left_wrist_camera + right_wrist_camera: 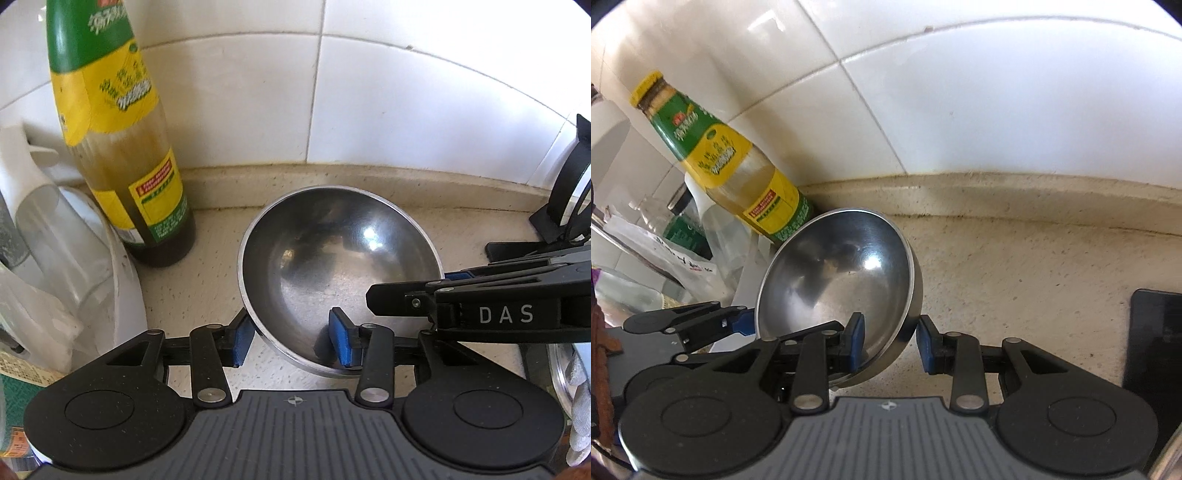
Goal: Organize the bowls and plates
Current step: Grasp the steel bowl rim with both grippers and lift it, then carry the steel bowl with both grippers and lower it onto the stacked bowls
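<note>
White tiled wall (240, 110) at the back, speckled beige counter (214, 258) running along its foot. Down on that counter, near the wall: the steel bowl (332, 266), empty and shiny, with a tall green-and-yellow sauce bottle (122, 147) just beside it on the left and clear containers crowding in behind that.

Coming in from the near side, the left tongs (291, 341), spread wide across the rim, with one blue pad (240, 341) outside the wall and the other (341, 341) down inside the bowl. Not clamped; far too much gap for a thin steel edge. Reaching across from the right, the right tongs (891, 345), set the same way on the opposite rim: one pad (855, 341) inside, one (927, 347) outside, parted and straddling, not pinching.

Probably a two-sided hold being set up, since a rounded, slick bowl pinched at one point would tend to swing or slip. Looks tipped slightly in the right-hand view, though hard to separate from lens distortion.

Likely next: close both sides on the rim and lift straight up, minding the bottle so close by. Sorting barely begun, by the look of it.
</note>
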A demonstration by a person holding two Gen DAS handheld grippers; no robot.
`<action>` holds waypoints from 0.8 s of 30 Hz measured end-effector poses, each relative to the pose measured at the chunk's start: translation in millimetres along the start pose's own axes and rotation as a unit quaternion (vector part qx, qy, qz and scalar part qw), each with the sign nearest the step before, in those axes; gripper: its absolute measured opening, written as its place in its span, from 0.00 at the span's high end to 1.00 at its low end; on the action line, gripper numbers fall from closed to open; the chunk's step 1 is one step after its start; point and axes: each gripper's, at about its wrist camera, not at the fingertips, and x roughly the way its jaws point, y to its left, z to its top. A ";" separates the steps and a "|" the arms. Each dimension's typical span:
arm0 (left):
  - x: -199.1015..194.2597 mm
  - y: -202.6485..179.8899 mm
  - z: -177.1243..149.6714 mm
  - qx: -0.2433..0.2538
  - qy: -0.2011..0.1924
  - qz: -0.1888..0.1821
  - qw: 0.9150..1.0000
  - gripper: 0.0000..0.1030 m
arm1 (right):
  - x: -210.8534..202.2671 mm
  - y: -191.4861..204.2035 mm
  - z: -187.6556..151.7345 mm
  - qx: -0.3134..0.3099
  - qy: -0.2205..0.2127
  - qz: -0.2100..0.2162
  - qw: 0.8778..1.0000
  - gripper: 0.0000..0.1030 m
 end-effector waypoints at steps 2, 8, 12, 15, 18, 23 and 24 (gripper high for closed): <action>-3.6 -4.4 2.9 0.003 -0.004 0.000 1.000 0.50 | -9.3 -1.9 0.4 0.003 -0.009 -0.002 1.000 0.62; -20.9 -24.3 10.8 0.022 -0.024 -0.014 0.999 0.48 | -40.7 -10.2 -5.1 0.013 -0.032 -0.015 0.999 0.62; -29.5 -40.7 12.1 0.040 -0.032 -0.023 0.998 0.48 | -58.5 -14.2 -13.6 0.023 -0.041 -0.025 0.999 0.61; -38.0 -51.9 9.3 0.055 -0.036 -0.032 0.997 0.47 | -72.6 -16.3 -20.9 0.026 -0.047 -0.033 0.998 0.60; -47.4 -58.8 4.9 0.067 -0.041 -0.040 0.996 0.46 | -82.8 -15.2 -26.8 0.029 -0.051 -0.039 0.998 0.60; -59.7 -66.9 -4.2 0.079 -0.048 -0.047 0.995 0.44 | -94.4 -8.1 -37.7 0.030 -0.054 -0.042 0.997 0.59; -62.6 -68.0 -7.1 0.079 -0.049 -0.049 0.995 0.42 | -96.0 -6.4 -40.3 0.028 -0.052 -0.043 0.997 0.59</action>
